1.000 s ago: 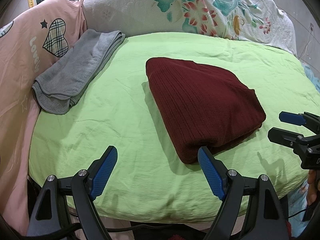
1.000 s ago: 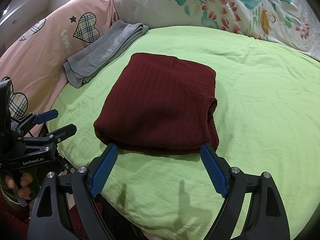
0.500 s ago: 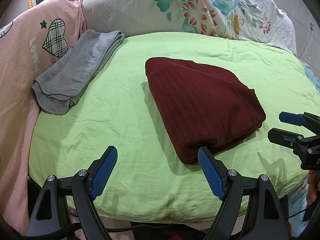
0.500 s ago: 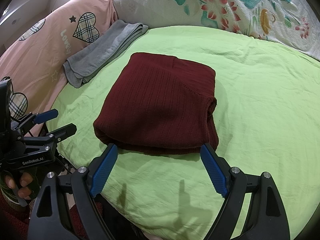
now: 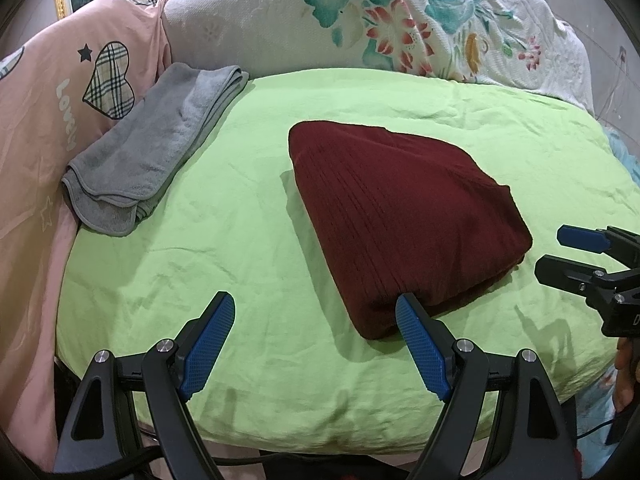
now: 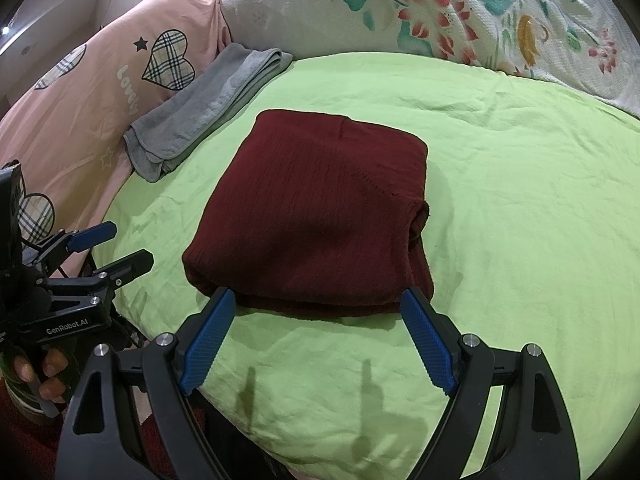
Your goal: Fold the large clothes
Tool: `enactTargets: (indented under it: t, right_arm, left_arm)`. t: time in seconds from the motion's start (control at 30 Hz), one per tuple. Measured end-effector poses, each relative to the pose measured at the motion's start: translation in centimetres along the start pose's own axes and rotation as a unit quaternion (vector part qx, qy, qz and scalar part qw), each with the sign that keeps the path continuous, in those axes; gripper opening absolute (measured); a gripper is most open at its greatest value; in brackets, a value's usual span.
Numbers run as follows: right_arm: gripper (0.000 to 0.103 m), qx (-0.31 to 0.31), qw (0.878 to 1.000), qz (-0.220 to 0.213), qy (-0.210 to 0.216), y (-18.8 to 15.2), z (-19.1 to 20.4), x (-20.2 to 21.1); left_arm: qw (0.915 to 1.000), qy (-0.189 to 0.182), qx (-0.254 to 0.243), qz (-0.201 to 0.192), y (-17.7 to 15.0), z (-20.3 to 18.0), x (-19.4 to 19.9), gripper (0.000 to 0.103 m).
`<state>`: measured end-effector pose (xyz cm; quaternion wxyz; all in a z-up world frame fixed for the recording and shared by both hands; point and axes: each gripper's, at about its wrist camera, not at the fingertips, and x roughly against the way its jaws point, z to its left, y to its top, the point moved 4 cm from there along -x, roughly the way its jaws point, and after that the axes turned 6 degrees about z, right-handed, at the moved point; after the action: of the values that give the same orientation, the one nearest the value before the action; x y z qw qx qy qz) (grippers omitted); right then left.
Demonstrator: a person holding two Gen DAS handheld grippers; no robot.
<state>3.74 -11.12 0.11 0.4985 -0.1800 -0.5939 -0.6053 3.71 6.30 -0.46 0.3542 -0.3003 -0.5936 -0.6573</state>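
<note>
A dark red ribbed sweater (image 5: 404, 216) lies folded into a compact rectangle on the green bedsheet (image 5: 240, 248); it also shows in the right wrist view (image 6: 320, 220). My left gripper (image 5: 314, 322) is open and empty, near the sweater's front left corner. My right gripper (image 6: 316, 318) is open and empty, just in front of the sweater's near edge. Each gripper shows in the other's view, the right one (image 5: 560, 252) and the left one (image 6: 116, 246), both apart from the sweater.
A folded grey towel (image 5: 156, 152) lies at the back left of the bed. A pink quilt with plaid hearts (image 5: 60, 92) runs along the left. A floral pillow (image 5: 380, 28) lies at the head. The bed's front edge is just under the grippers.
</note>
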Motion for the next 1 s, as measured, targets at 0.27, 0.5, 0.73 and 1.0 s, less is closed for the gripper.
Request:
enactTargets:
  t: [0.27,0.5,0.73,1.0]
  right_arm:
    - [0.085,-0.005,1.0,-0.002,0.0,0.3,-0.3,-0.1]
    - [0.085,-0.007,1.0,-0.001,0.001,0.6,-0.6,-0.3]
    - [0.085,-0.013,1.0,-0.002,0.003,1.0,-0.9,-0.5]
    - [0.085,-0.022,1.0,-0.002,0.003,1.2,-1.2,-0.9]
  left_arm:
    - [1.0,0.002,-0.003,-0.001,0.6,-0.1,-0.4,0.083]
    - [1.0,0.004,-0.007,-0.002,1.2,-0.2,-0.6,0.083]
    - [1.0,0.002,-0.008,0.001,1.7,-0.5,-0.9,0.083]
    - [1.0,0.001,-0.008,0.003,2.3,-0.5,-1.3,0.083]
